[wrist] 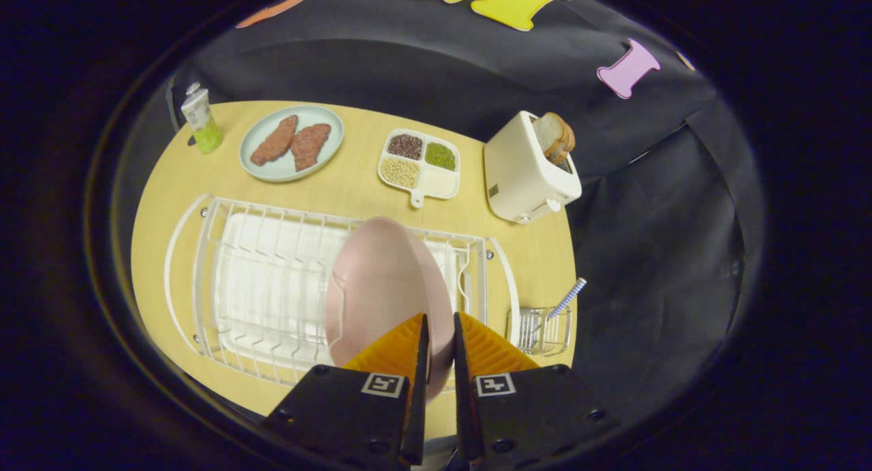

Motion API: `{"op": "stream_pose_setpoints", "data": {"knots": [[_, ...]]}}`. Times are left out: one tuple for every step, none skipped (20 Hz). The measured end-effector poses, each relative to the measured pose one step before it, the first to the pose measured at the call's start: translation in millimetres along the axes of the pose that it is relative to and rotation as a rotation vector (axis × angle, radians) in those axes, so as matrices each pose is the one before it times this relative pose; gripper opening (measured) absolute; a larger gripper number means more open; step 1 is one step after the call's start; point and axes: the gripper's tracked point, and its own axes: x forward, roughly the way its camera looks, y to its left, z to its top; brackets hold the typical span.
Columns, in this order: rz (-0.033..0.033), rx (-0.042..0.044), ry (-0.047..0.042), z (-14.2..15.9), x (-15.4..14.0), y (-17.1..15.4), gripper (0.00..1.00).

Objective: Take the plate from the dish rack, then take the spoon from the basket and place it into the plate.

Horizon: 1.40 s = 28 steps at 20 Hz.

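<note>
The rim of the pink plate (381,287) is clamped between the closed tongs (441,321), held on edge above the white dish rack (266,287), while the spoon (567,298) is stood in the wire basket (541,331) just beside them on the desk (354,185).

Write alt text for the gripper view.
The gripper is shut on the rim of a pink plate standing upright in a white dish rack on a wooden table. Right of the rack, a small wire basket holds a spoon.
</note>
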Motion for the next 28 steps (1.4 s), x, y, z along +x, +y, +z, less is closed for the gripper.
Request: {"op": "stream_pose_setpoints", "data": {"knots": [[0.0109,0.00901,-0.02309,2.44,-3.66,3.99,0.24],[-0.0109,0.00478,-0.01203,0.17,-3.52,0.51,0.21],[-0.00478,0.00416,-0.01922,0.57,-3.74,-0.3,0.18],[-0.01368,0.00074,-0.01469,1.46,-2.9,-1.26,0.16],[-0.01364,0.00741,-0.01024,0.11,-2.89,-1.14,0.15],[-0.01561,0.01157,-0.01151,0.49,-2.75,-3.35,0.14],[-0.0039,0.01443,0.00163,-1.83,-1.18,1.01,0.14],[-0.00511,0.01745,-0.00703,-0.39,-0.21,0.49,0.14],[-0.00825,0.02837,-0.00644,-1.36,1.29,0.53,0.14],[-0.00823,0.00815,-0.00391,-1.62,-1.32,0.37,0.14],[-0.01296,0.00378,-0.01017,-2.06,-1.45,0.14,0.14],[-0.01706,0.00826,-0.01603,0.53,-0.68,1.46,0.13],[-0.02887,0.00595,-0.01456,-1.54,-0.59,1.23,0.13],[-0.02433,0.00605,-0.02015,-0.77,-2.3,2.68,0.13],[-0.03546,-0.00341,-0.02811,1.08,-4.06,2.39,0.14],[-0.03071,-0.00401,-0.01747,-1.22,-2.83,2.99,0.14],[-0.03113,-0.00366,-0.00927,-2.5,-4.19,2.09,0.14],[-0.04126,-0.00626,-0.01695,-0.26,-4.61,-2.27,0.14],[-0.03427,0.00184,-0.02132,1.02,-5.37,-1.29,0.14],[-0.02931,-0.00195,-0.02318,0.9,-3.09,-1.74,0.14],[-0.01653,-0.00868,-0.01853,2.13,-6.85,-1.63,0.14],[0.00057,-0.00262,-0.01298,-0.13,-4.58,-0.94,0.14],[0.00682,0.00274,-0.00702,-1.28,-4.53,0.83,0.14],[0.01104,0.0024,-0.00992,-1.72,-4.19,-2.63,0.14],[0.02556,0.00632,-0.00684,-2.15,-1.3,-1.86,0.14],[0.0485,0.00139,-0.00562,-4.0,-4.6,0.66,0.14],[0.06725,0.00604,-0.00034,-6.12,-2.66,0.41,0.14],[0.0671,0.01165,0.00828,-8.71,-3.67,-0.67,0.14]]}}
